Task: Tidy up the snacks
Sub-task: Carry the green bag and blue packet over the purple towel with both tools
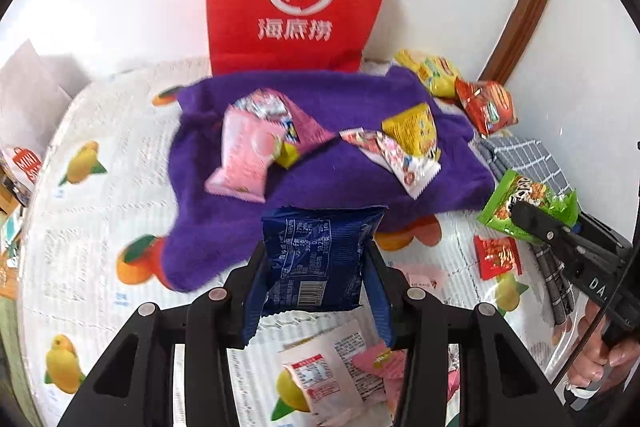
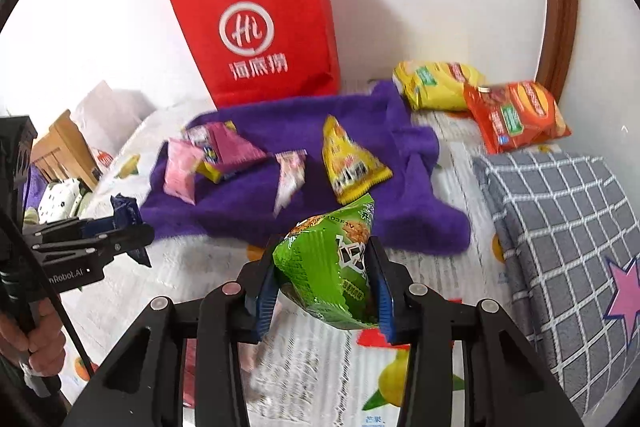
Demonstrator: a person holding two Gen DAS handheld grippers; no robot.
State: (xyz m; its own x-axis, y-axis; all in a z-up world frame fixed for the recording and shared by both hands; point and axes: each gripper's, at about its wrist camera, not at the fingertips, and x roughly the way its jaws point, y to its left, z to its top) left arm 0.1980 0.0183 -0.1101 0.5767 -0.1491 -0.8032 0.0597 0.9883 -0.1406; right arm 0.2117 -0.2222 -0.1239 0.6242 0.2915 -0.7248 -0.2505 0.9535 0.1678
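Observation:
My left gripper (image 1: 318, 263) is shut on a dark blue snack packet (image 1: 320, 251), held above the fruit-print table cover near the front edge of a purple towel (image 1: 320, 183). From the right wrist view the left gripper (image 2: 136, 233) shows at the left with the blue packet (image 2: 126, 211) in it. My right gripper (image 2: 324, 275) is shut on a green snack packet (image 2: 332, 267), lifted over the cover in front of the purple towel (image 2: 360, 167). Several pink, yellow and white packets lie on the towel, among them a pink one (image 1: 244, 163) and a yellow one (image 2: 352, 163).
A red paper bag (image 2: 260, 39) stands against the wall behind the towel. Yellow (image 2: 436, 83) and orange (image 2: 516, 115) chip bags lie at the back right. A grey checked cloth (image 2: 560, 227) covers the right side. Loose small packets (image 1: 328, 379) lie on the cover (image 1: 80, 227) below my left gripper.

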